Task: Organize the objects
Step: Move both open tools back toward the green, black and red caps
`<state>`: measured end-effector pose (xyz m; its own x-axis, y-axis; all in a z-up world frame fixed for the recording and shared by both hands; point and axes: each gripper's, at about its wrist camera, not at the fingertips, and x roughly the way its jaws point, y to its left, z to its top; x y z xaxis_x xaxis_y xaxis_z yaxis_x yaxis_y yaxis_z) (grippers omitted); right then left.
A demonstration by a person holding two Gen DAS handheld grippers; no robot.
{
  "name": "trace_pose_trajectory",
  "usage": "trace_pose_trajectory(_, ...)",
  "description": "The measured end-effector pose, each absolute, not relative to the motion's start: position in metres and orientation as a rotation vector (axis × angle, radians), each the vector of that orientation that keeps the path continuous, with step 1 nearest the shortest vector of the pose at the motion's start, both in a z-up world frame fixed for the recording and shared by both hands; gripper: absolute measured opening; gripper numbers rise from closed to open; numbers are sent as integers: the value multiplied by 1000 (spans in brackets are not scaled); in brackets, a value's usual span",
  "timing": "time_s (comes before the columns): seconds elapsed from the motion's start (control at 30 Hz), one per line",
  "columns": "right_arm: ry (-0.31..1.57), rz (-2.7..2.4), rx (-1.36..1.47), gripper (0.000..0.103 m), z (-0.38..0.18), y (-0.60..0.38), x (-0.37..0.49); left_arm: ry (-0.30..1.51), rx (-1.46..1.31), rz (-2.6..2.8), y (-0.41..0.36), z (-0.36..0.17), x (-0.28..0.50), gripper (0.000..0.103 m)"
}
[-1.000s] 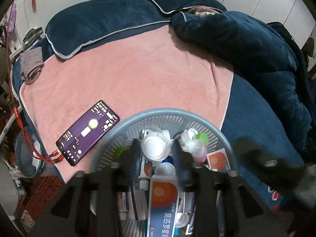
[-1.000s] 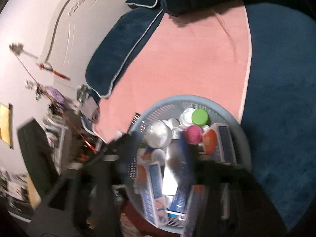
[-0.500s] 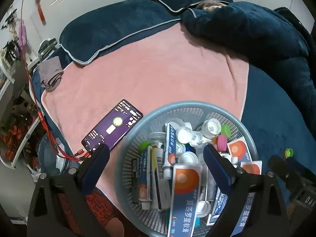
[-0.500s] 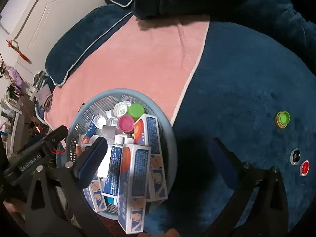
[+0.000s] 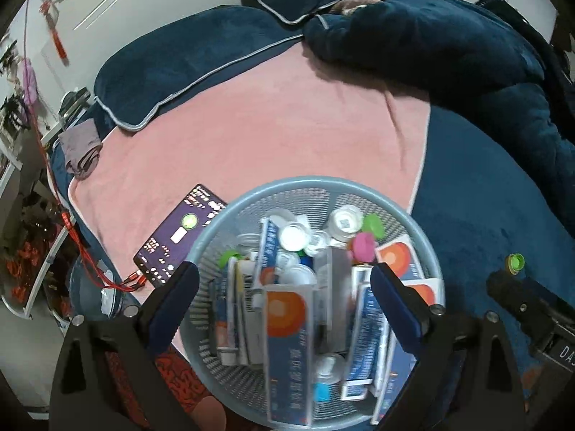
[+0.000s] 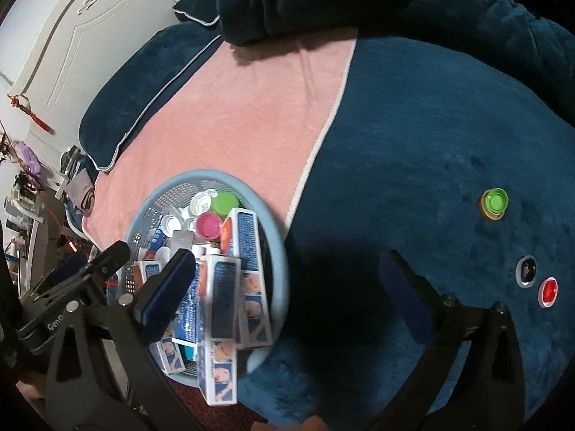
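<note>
A round blue-grey mesh basket (image 5: 251,201) (image 6: 258,197) sits on the bed, full of blue-and-white medicine boxes (image 5: 287,341) (image 6: 221,287), tubes and small bottles with green (image 6: 225,204) and pink caps (image 5: 363,246) (image 6: 209,226). My left gripper (image 5: 284,280) is open and empty, hovering over the basket. My right gripper (image 6: 287,273) is open and empty, over the basket's right rim and the blue cover. A green cap (image 6: 495,203) (image 5: 514,262), a black cap (image 6: 526,269) and a red cap (image 6: 548,291) lie on the cover to the right.
A purple-screened phone (image 5: 179,237) with red cables lies on the pink towel (image 5: 269,136) left of the basket. Dark blue pillows (image 5: 172,79) and a bunched duvet (image 5: 449,43) lie at the back. The bed edge and cluttered shelves (image 5: 28,251) are at left.
Both grippers went from nearly shut to wide open a second ago. The right view swung right, bringing the loose caps into sight. The left view is closer over the basket.
</note>
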<state>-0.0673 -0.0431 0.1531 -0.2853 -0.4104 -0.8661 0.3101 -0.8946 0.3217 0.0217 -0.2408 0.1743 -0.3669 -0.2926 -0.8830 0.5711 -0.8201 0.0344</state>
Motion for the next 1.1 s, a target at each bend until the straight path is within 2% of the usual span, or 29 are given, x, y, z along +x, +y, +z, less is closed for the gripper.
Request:
trace_pose_trajectory(0.77,-264,-2325,1623,103,146,77,-77,206,1465,-2393,-108,176,-44,97)
trace_pose_trajectory(1.1,-304,-2390,1717,103,126,137,-75,271,1548,-2480,-59,154,-66,97)
